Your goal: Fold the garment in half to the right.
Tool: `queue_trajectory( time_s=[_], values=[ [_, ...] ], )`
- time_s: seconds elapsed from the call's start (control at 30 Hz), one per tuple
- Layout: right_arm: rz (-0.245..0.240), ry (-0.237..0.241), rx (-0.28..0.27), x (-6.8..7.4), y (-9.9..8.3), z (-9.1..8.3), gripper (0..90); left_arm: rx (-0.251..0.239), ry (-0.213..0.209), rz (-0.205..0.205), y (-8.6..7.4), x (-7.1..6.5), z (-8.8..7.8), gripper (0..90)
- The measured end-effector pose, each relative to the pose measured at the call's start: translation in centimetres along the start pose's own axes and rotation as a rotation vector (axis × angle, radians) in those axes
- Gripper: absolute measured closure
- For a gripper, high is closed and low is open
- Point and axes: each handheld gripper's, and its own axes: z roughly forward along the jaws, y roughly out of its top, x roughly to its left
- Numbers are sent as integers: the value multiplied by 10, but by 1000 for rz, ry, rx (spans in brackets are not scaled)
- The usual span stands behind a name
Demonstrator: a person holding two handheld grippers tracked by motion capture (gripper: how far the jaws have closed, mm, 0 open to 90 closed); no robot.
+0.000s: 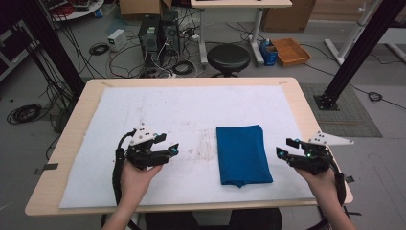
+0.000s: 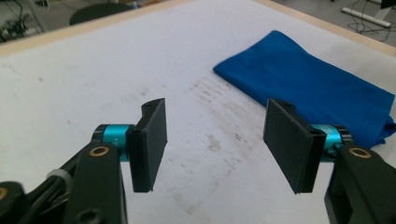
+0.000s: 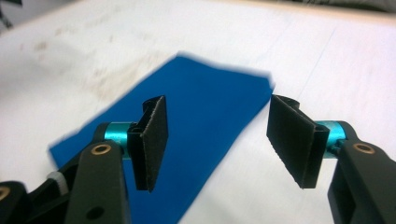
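My left gripper (image 1: pixel 168 143) and right gripper (image 1: pixel 286 147) hover with jaws released, flanking the folded blue cloth (image 1: pixel 243 154); a careless pinch could undo its fold.

Blue cloth (image 1: pixel 242 155) matt, soft weave; white mat (image 1: pixel 143 110) stained, dull; table (image 1: pixel 67 139) pale wood edge.
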Motion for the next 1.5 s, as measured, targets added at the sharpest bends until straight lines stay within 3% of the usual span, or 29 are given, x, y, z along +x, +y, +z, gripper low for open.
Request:
queue_trajectory(
  time_s=[0.13, 0.27, 0.5, 1.5],
  values=[
    [18, 10, -11, -14, 24, 9, 334, -42, 18, 10, 6, 13, -6, 395],
    [-7, 17, -6, -22, 36, 19, 319, -56, 13, 41, 6, 22, -12, 395],
    [15, 20, 9, -30, 29, 25, 312, -57, 5, 44, 1, 30, -18, 395],
    [18, 18, 22, -30, 27, 31, 304, -57, -5, 37, -5, 31, -21, 394]
  ],
)
